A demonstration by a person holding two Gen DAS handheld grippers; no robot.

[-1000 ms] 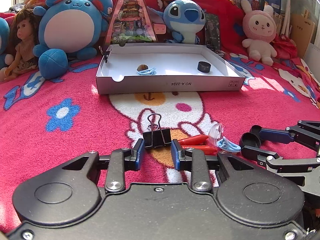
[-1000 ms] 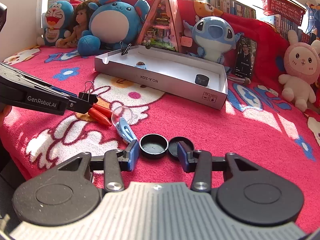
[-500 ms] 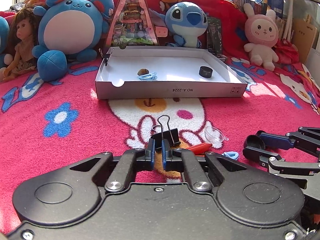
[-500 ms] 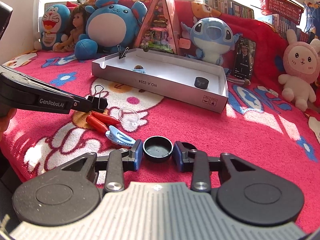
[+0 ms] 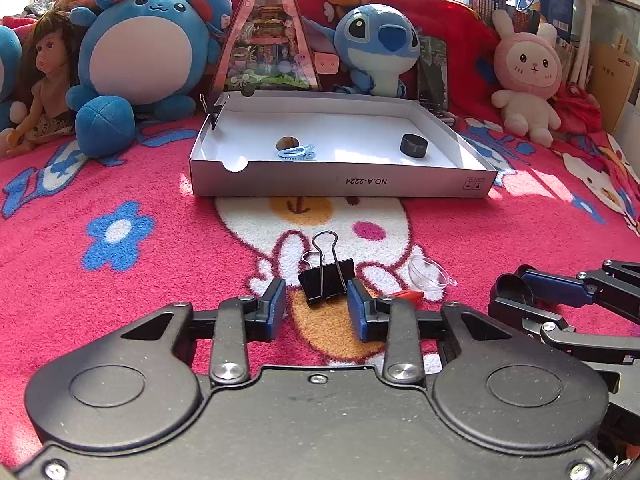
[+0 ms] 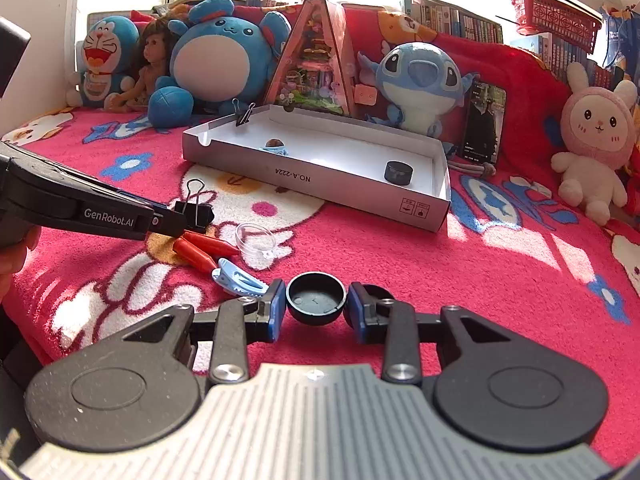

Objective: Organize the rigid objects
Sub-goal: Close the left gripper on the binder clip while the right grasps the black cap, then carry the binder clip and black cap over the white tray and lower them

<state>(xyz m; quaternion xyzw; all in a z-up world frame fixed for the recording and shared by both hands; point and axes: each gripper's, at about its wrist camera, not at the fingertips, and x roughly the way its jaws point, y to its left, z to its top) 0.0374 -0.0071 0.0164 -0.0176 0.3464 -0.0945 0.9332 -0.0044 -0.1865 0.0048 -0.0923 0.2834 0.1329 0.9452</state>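
left tool (image 5: 316, 306): opening, small black metal binder clip (image 5: 326, 280) between, untouched; stiff, light, grab body | right tool (image 6: 316, 308): pinching round black plastic cap (image 6: 316, 298)

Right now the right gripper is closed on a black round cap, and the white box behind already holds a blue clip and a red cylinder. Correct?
Not quite: the cylinder in the white box is black, not red, as the left wrist view shows. The rest stands: the right gripper is closed on the black round cap, and a blue clip lies in the box.

Binder clip (image 5: 326, 282) lies before the box (image 5: 340, 180) (plush toys (image 5: 148, 44) behind).
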